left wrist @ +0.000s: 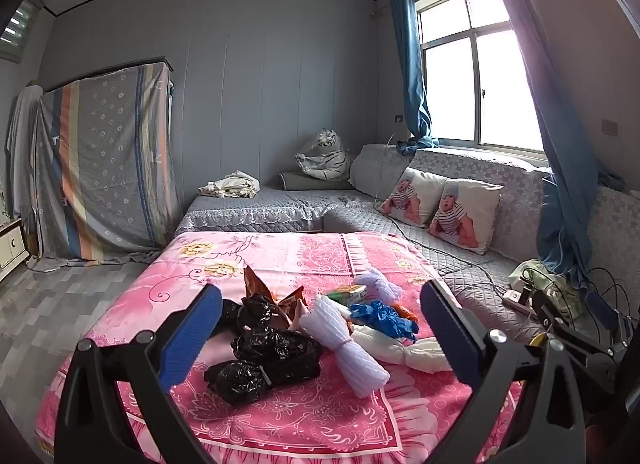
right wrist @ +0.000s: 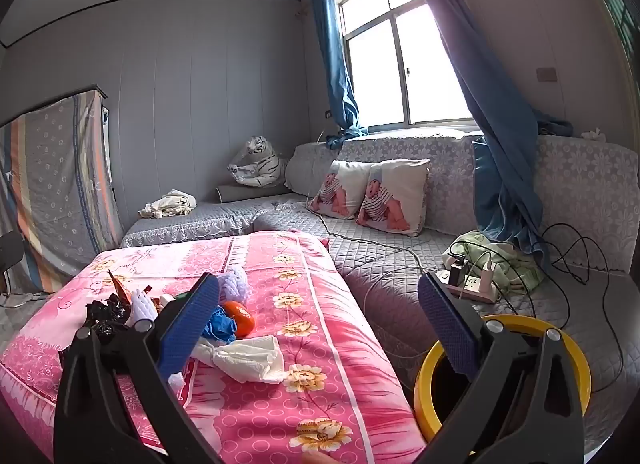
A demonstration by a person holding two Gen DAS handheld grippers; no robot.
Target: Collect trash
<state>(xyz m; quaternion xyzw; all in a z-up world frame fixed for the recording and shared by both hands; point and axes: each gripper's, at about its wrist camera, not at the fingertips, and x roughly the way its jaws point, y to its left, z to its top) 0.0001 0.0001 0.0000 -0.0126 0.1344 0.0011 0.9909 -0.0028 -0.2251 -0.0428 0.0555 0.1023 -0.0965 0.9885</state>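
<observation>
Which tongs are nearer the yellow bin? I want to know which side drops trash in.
Right. The right tongs hang open just above the yellow bin; the left tongs are open over the trash pile, well left of it.

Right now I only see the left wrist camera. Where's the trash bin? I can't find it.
Observer: The right wrist view shows a round yellow bin standing just right of the pink bedspread.
Operator: Is the other gripper holding anything?
Observer: No. The right gripper is open with nothing between its fingers.
Operator: What's that orange bit behind the blue stuff?
Observer: A round orange fruit, lying against the crumpled blue plastic.
</observation>
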